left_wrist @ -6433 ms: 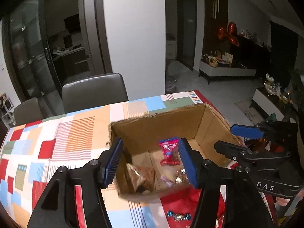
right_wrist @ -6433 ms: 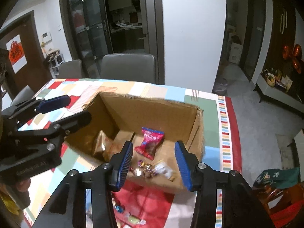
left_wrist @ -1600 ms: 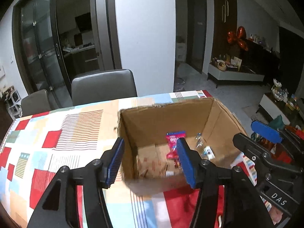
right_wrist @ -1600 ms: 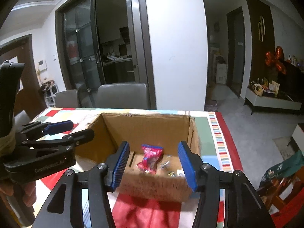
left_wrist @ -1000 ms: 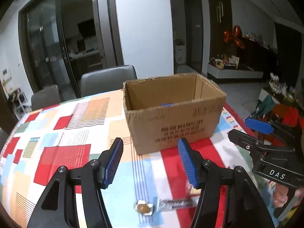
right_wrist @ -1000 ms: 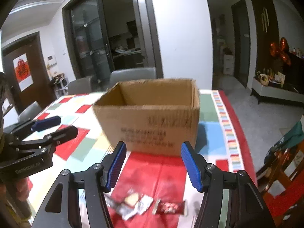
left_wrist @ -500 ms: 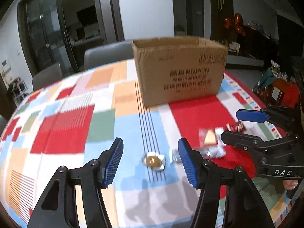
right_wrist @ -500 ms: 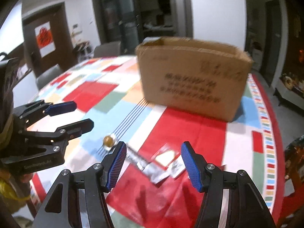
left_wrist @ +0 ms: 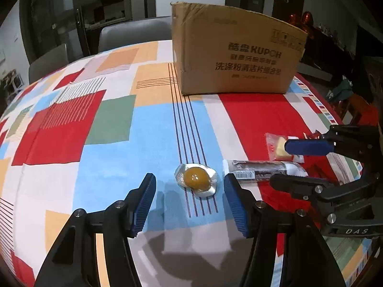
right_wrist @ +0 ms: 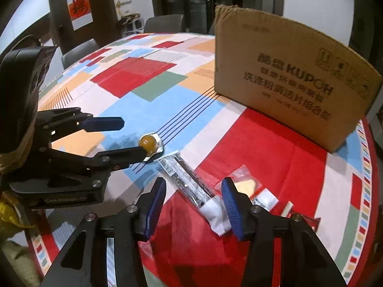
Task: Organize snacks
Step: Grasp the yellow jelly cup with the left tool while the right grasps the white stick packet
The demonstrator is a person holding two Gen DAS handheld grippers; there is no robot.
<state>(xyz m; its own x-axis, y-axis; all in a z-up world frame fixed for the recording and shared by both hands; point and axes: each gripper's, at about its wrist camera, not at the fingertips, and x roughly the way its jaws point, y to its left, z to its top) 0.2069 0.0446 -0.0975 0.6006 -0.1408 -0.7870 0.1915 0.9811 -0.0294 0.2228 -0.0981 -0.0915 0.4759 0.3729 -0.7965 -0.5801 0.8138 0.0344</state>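
A yellow jelly cup [left_wrist: 196, 179] in a foil-rimmed shell lies on the patchwork tablecloth [left_wrist: 107, 148]. It sits between the fingers of my left gripper [left_wrist: 190, 186], which is open just above it without touching. A long dark snack bar [right_wrist: 189, 181] with a white end lies slantwise between the fingers of my right gripper [right_wrist: 194, 191], whose jaws are closing; the pads are not on it. The left gripper [right_wrist: 132, 136] shows at the left of the right wrist view, beside the jelly cup [right_wrist: 149, 143]. The right gripper [left_wrist: 287, 165] hangs over the bar [left_wrist: 261, 168].
A cardboard box [left_wrist: 239, 55] [right_wrist: 287, 79] stands at the far side, its inside hidden. A yellow biscuit packet [right_wrist: 246, 181], a small white packet [right_wrist: 265, 198] and a red wrapper [right_wrist: 308, 220] lie right of the bar. Grey chairs [left_wrist: 134, 33] stand behind the table.
Both grippers have sunk towards the table and tipped down. The jelly cup now lies between the left fingers, the bar between the right ones. The right jaws have narrowed.
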